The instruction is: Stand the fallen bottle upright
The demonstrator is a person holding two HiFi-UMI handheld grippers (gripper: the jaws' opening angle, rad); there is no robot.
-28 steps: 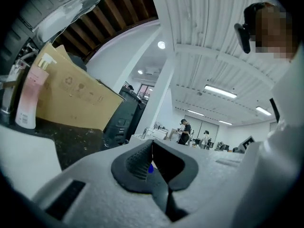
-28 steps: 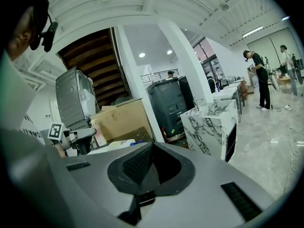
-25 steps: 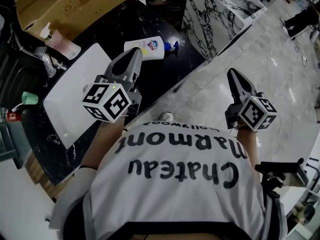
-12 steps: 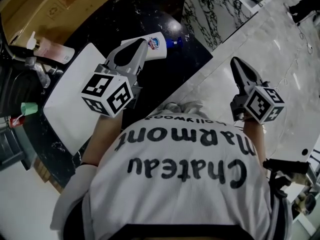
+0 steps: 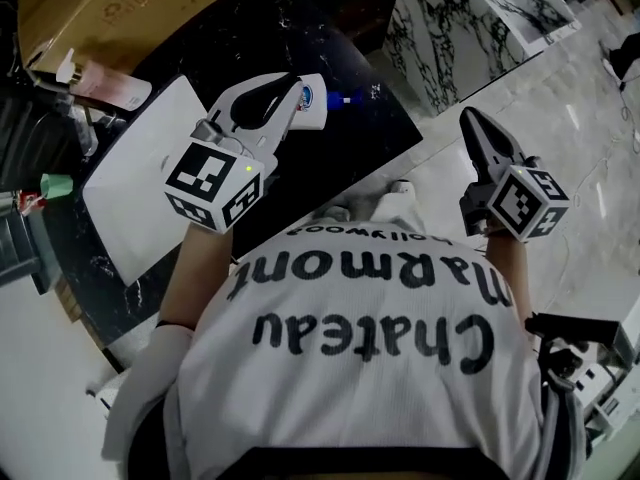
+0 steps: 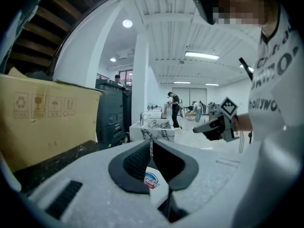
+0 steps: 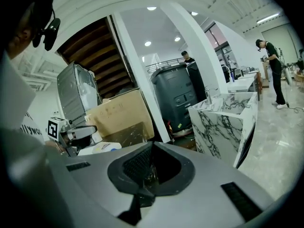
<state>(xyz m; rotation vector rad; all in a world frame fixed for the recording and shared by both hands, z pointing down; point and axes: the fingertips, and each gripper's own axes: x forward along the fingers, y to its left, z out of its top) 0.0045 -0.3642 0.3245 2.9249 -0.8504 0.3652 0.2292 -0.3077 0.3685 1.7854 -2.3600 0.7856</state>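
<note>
A white bottle (image 5: 313,108) with a blue pump lies on its side on the black marble counter (image 5: 250,38). My left gripper (image 5: 291,79) hangs just over the bottle's near end with its jaws shut and nothing between them. In the left gripper view the bottle's label (image 6: 153,179) shows below the closed tips of the left gripper (image 6: 151,144). My right gripper (image 5: 467,118) is off to the right over the pale floor, jaws shut and empty. From the right gripper view the bottle (image 7: 102,147) lies to the left, beyond the right gripper's (image 7: 151,147) tips.
A white rectangular slab (image 5: 140,183) lies on the counter left of the bottle. A pink pump bottle (image 5: 100,83) and a cardboard box (image 5: 120,8) stand further back. A marble-clad block (image 5: 470,18) stands across the aisle at the right. People stand in the distance.
Both grippers have moved forward. The left one now overlaps the bottle's near end in the head view and has rolled a little. The bottle has not moved.
</note>
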